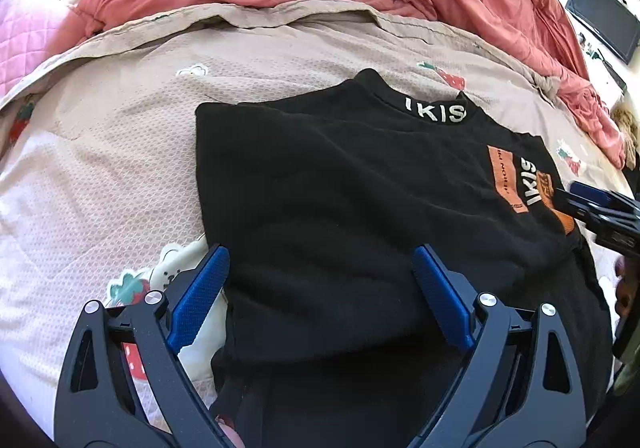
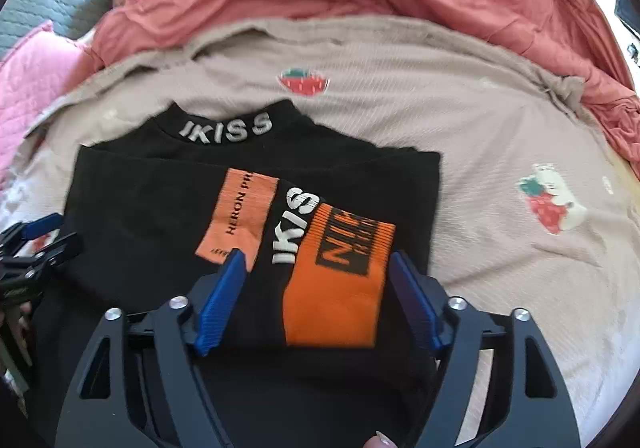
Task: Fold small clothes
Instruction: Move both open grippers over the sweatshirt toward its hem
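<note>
we hold the left gripper (image 1: 320,288) and the right gripper (image 2: 316,296) with jaws spread wide, gripping nothing, over the near part of the black knit top with orange patches and white lettering (image 2: 168,208), which lies part-folded on the beige strawberry-print bedspread (image 2: 500,136), collar at twelve o'clock. we judge a side fold finished; the next move calls for pinching the near hem at six o'clock and carrying it toward the collar. no containers are in view.
</note>
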`<state>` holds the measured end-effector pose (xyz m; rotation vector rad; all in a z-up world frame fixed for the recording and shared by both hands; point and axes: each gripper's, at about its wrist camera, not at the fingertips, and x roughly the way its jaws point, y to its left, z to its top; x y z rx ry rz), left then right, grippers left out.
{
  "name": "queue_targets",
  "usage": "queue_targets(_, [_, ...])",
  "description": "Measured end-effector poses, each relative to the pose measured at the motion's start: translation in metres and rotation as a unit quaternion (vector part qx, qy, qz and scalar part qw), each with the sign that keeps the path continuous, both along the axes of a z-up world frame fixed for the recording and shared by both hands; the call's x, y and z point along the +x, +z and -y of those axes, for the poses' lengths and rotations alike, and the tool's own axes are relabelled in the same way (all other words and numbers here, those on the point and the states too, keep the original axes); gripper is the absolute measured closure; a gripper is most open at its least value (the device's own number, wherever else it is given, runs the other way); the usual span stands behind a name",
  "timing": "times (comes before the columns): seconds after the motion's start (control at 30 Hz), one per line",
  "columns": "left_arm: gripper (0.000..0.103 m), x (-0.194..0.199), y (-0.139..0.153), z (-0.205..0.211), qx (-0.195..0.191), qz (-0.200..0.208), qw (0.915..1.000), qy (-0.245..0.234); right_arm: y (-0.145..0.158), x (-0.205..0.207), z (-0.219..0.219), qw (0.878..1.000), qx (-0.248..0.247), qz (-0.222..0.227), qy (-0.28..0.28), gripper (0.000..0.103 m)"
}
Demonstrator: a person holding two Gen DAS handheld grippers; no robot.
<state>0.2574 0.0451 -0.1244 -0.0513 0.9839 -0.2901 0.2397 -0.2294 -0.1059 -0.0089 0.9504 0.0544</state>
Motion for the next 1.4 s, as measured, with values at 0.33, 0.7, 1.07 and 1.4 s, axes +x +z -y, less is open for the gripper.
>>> queue_targets(0.33, [0.016,-0.017,0.014,-0.009,-0.001,0.001,0.9998,0.020,0.013,-0.056,0.029,0.998,0.058,0.034,-0.018,0.010])
queue_targets(0.7, [0.010,-0.034,0.048,-0.014,0.002,0.032,0.9989,0.035,0.022,-0.061,0.036,0.997,0.064,0.042,-0.024,0.007])
queue_targets(1.07, [0.009,-0.064,0.080,-0.012,0.014,0.063,0.9974,0.033,0.046,-0.077,0.027,0.996,0.049,0.070,-0.005,0.007])
queue_targets(1.4, [0.009,-0.100,0.095,-0.008,0.026,0.075,0.9964,0.032,0.060,-0.097,0.028,0.996,0.049,0.080,-0.001,0.007])
